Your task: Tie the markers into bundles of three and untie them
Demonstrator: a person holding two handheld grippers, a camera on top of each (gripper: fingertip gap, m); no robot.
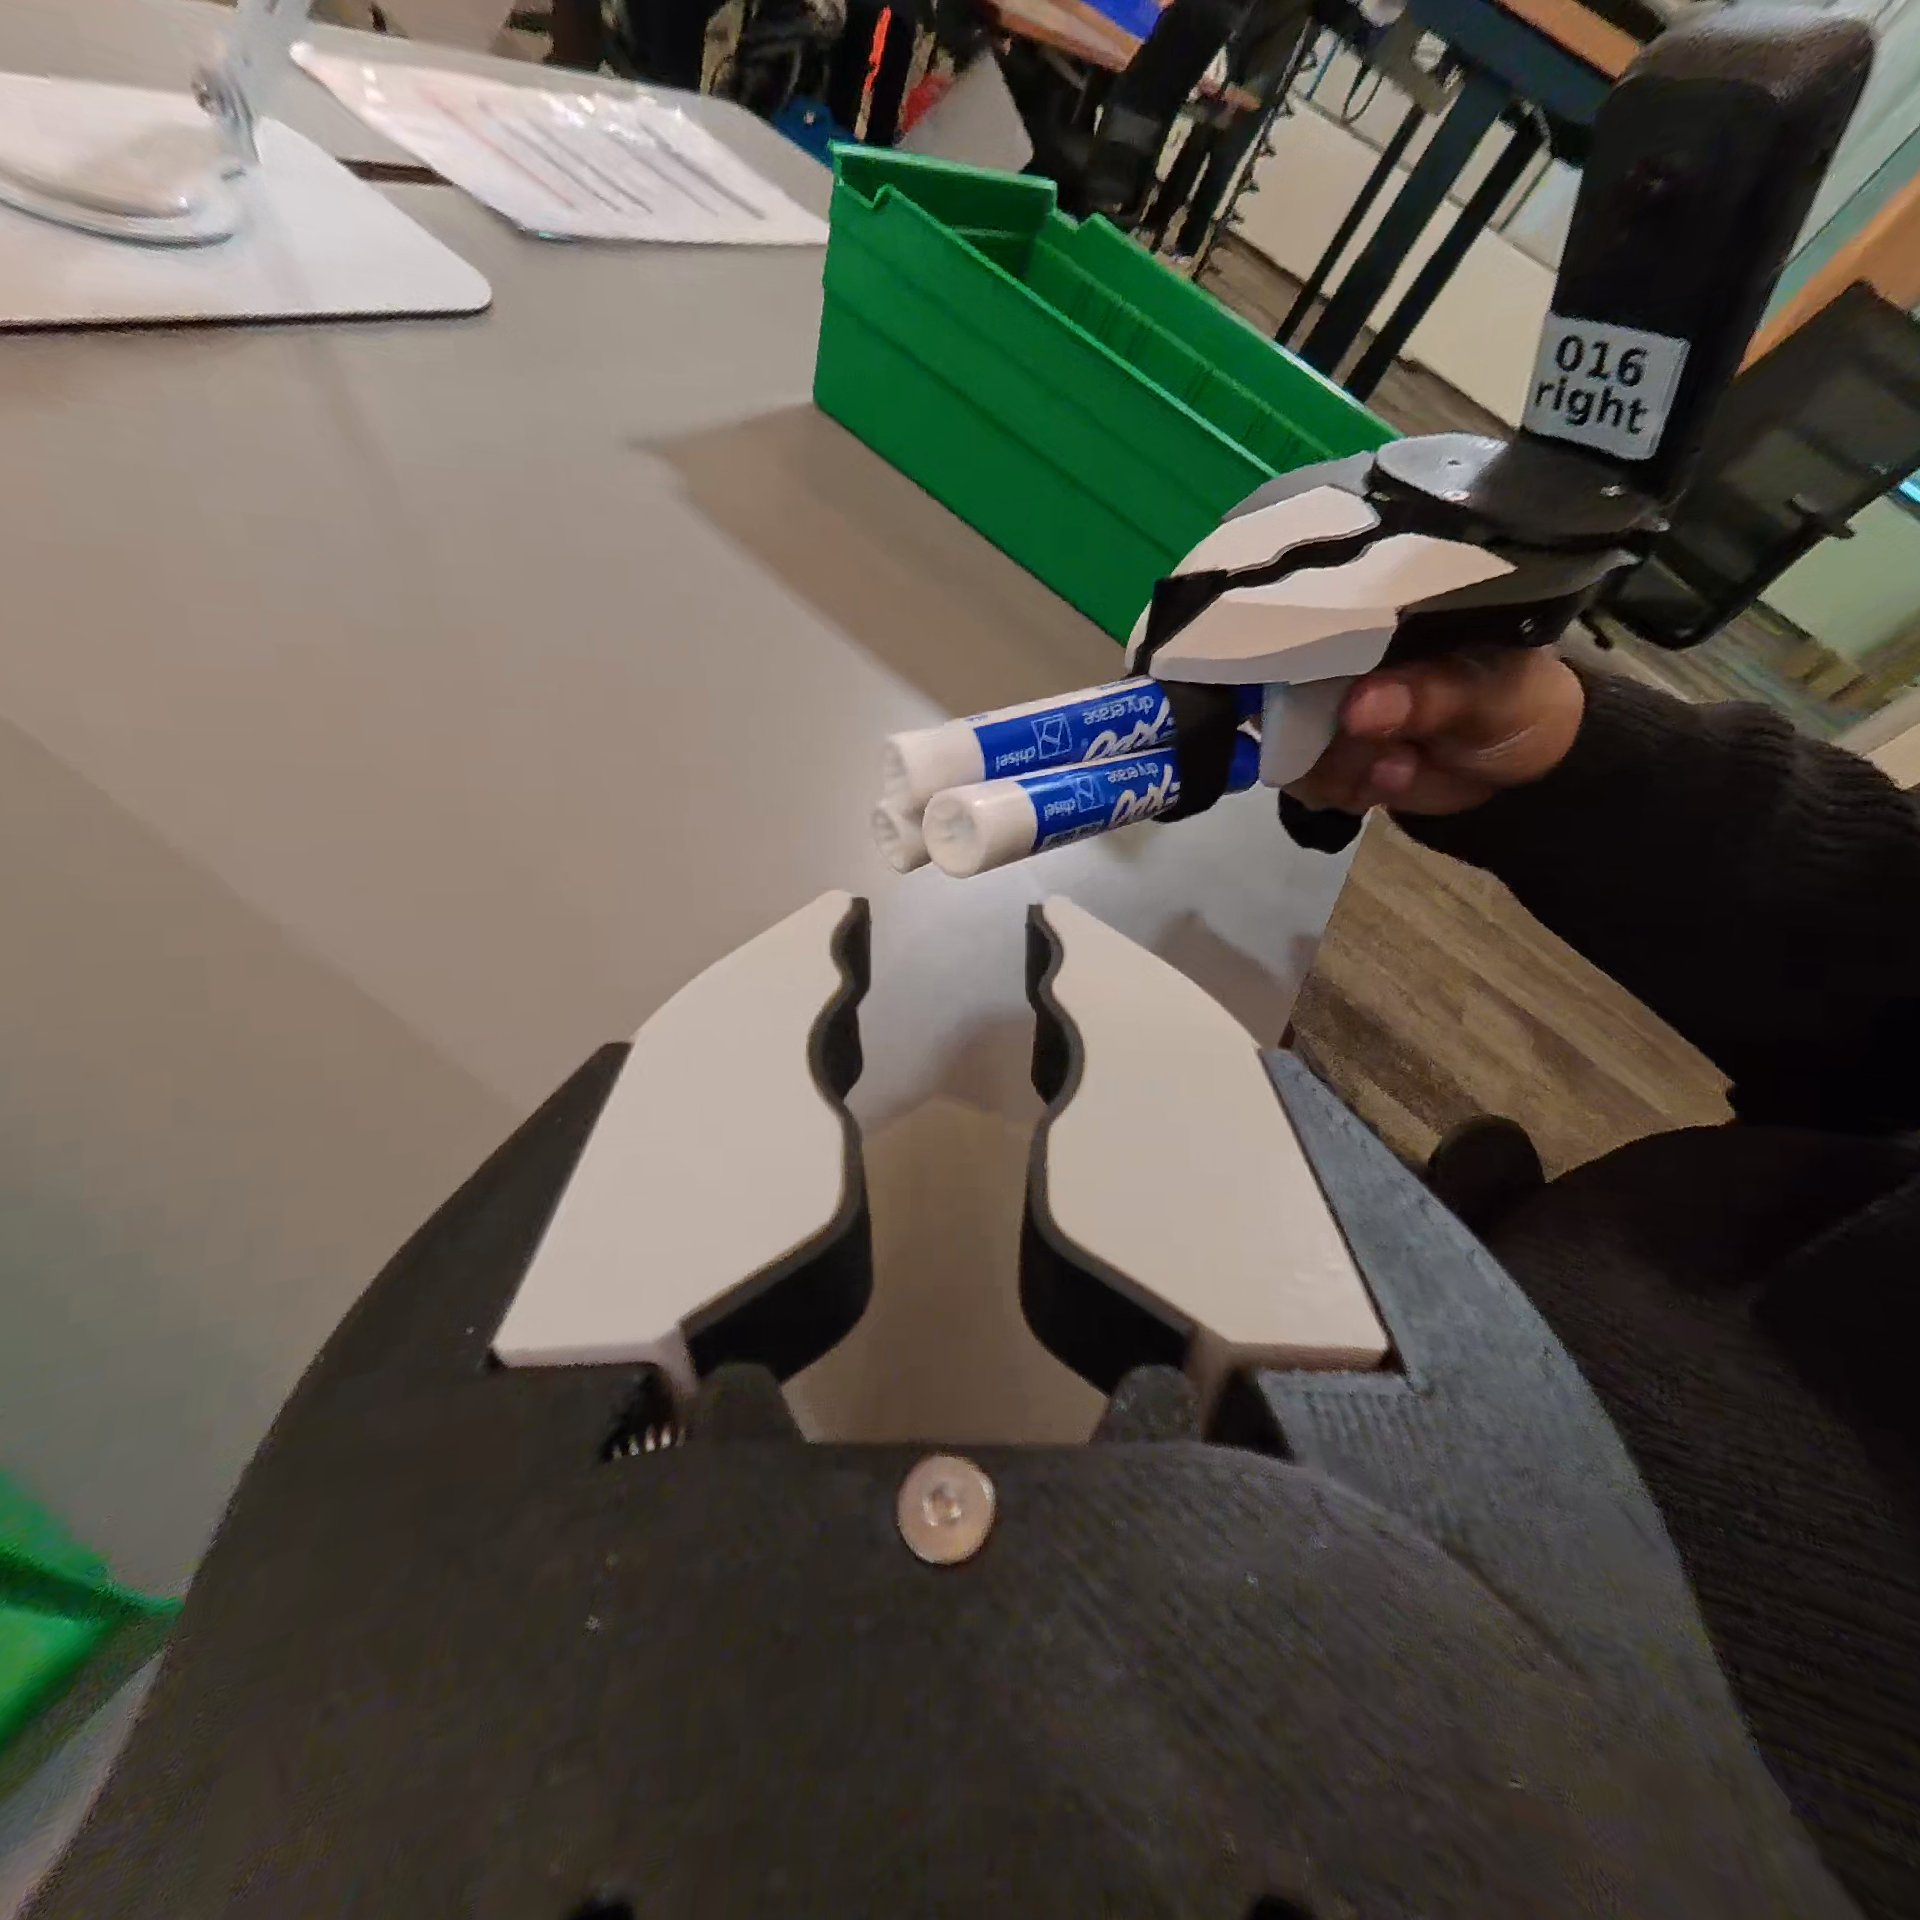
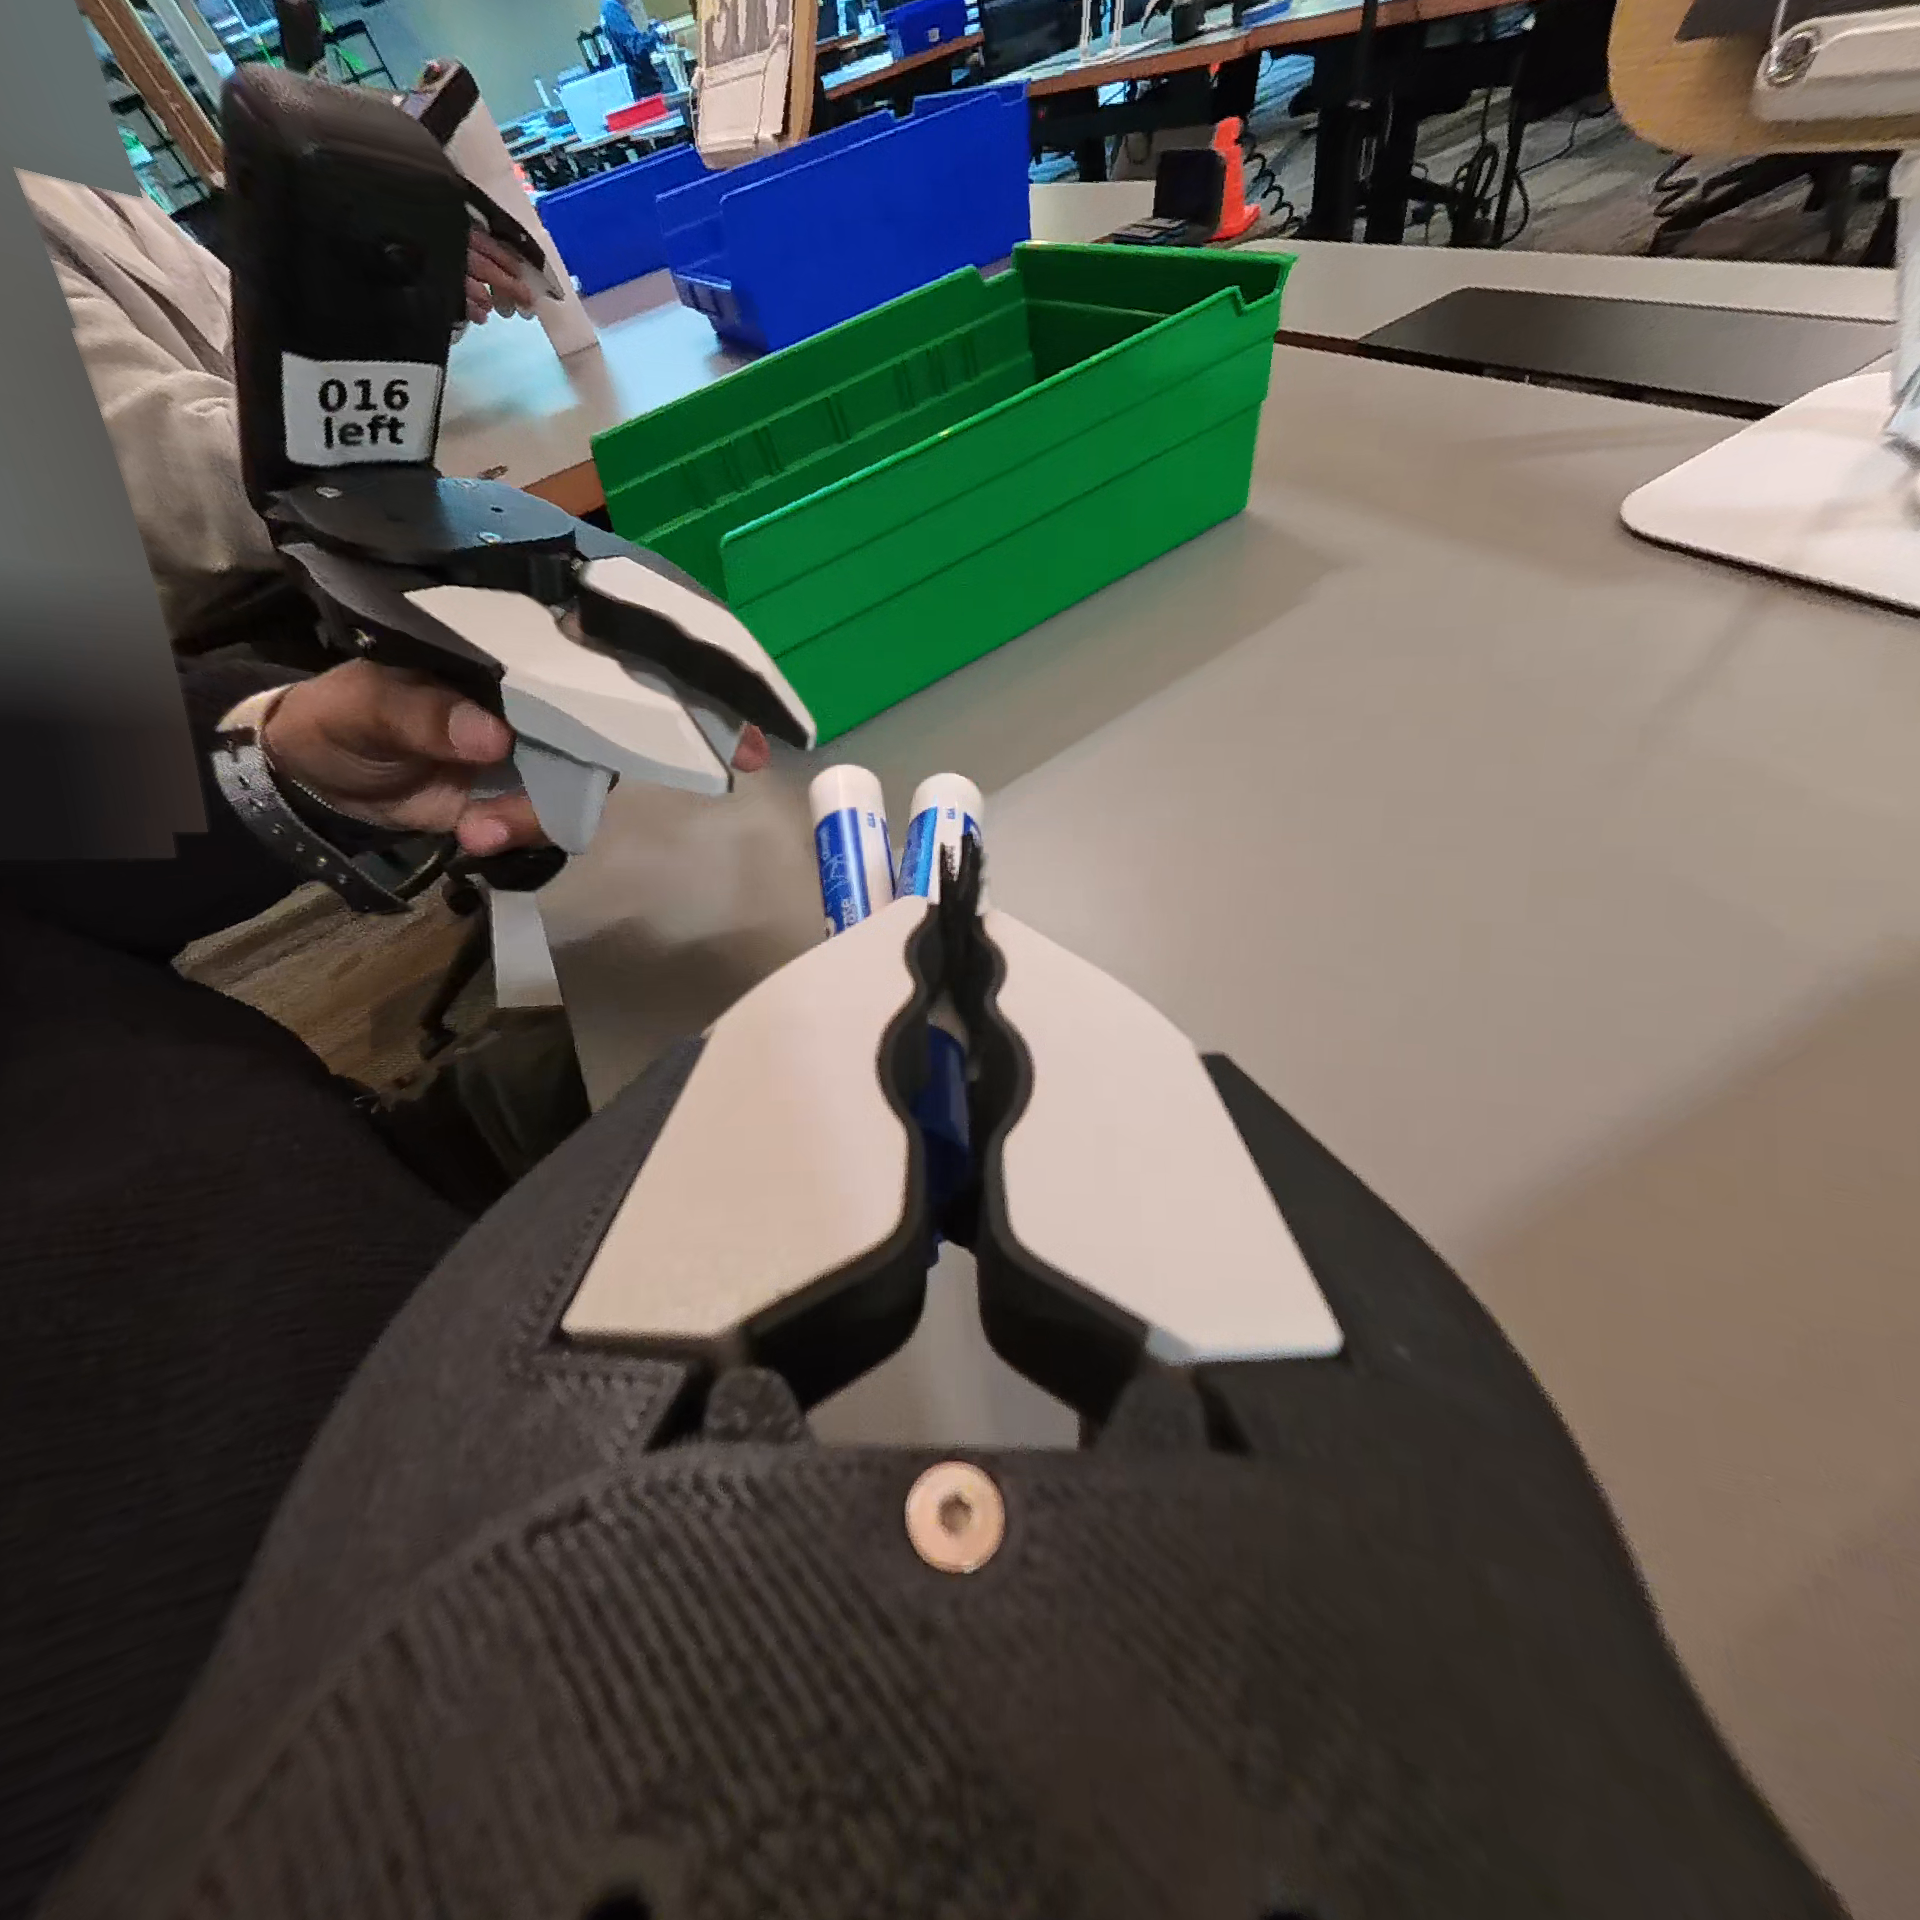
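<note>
My right gripper (image 2: 951, 925) pinches a bundle of blue-and-white markers (image 1: 1023, 774) above the table (image 1: 416, 623) — left gripper (image 1: 945, 914) fingers spread, empty.

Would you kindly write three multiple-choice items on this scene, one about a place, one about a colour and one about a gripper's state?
1. Where are the markers?
A. Inside the green bin
B. Clamped in the right gripper
C. Lying on the table

2. What colour are the markers' labels?
A. Blue
B. Red
C. Yellow

3. How is the left gripper?
A. Shut on a marker
B. Shut on nothing
C. Open and empty

Answers:
1 B: the right gripper grips them above the grey table, in front of the green bin.
2 A: blue wraps show on white barrels in both views.
3 C: its fingers stand apart with only table showing between them, just short of the marker ends.
</note>
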